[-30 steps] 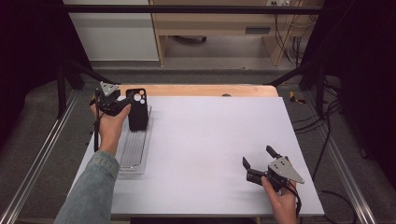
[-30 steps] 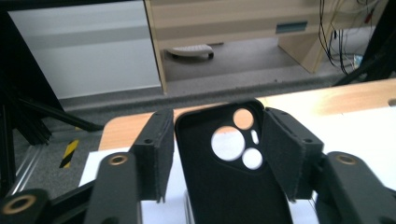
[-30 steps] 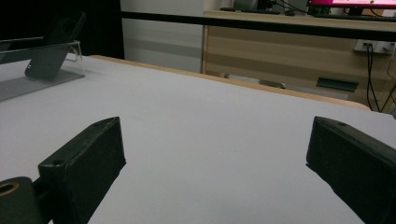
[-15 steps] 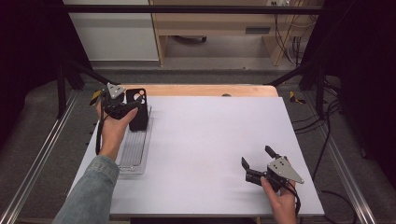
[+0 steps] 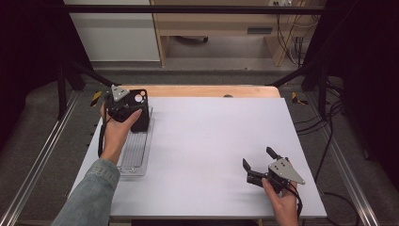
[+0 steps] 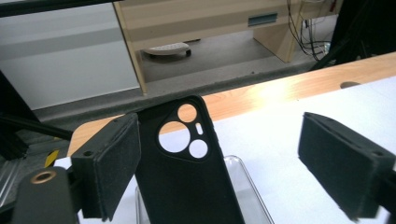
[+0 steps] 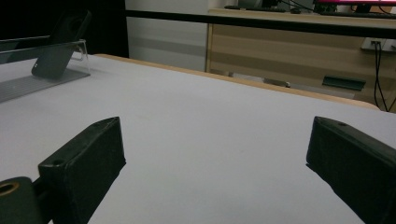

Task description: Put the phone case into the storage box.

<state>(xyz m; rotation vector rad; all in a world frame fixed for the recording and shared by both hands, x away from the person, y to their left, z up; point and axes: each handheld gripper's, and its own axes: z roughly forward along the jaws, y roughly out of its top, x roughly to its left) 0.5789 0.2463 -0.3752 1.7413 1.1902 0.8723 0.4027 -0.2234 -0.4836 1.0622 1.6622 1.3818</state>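
A black phone case (image 5: 142, 112) with round camera cut-outs leans upright at the far end of a clear plastic stand (image 5: 134, 153) on the table's left side. My left gripper (image 5: 131, 113) is right at the case. In the left gripper view the case (image 6: 187, 168) stands between the jaws, close beside the left pad (image 6: 112, 163) and far from the right one. The left gripper (image 6: 229, 168) is open, and its jaws have just been opening. My right gripper (image 5: 258, 158) rests open near the front right of the table with nothing between its pads (image 7: 84, 158). It faces the distant case (image 7: 60, 44).
The white table top (image 5: 211, 141) ends in a wooden strip (image 5: 211, 91) at the far edge. Metal rails run along both sides. A wooden cabinet (image 5: 221, 28) and cables (image 5: 301, 47) lie beyond the table, on the floor.
The left gripper's jaws have spread apart around the phone case, which stays leaning on the stand. The right gripper has not moved.
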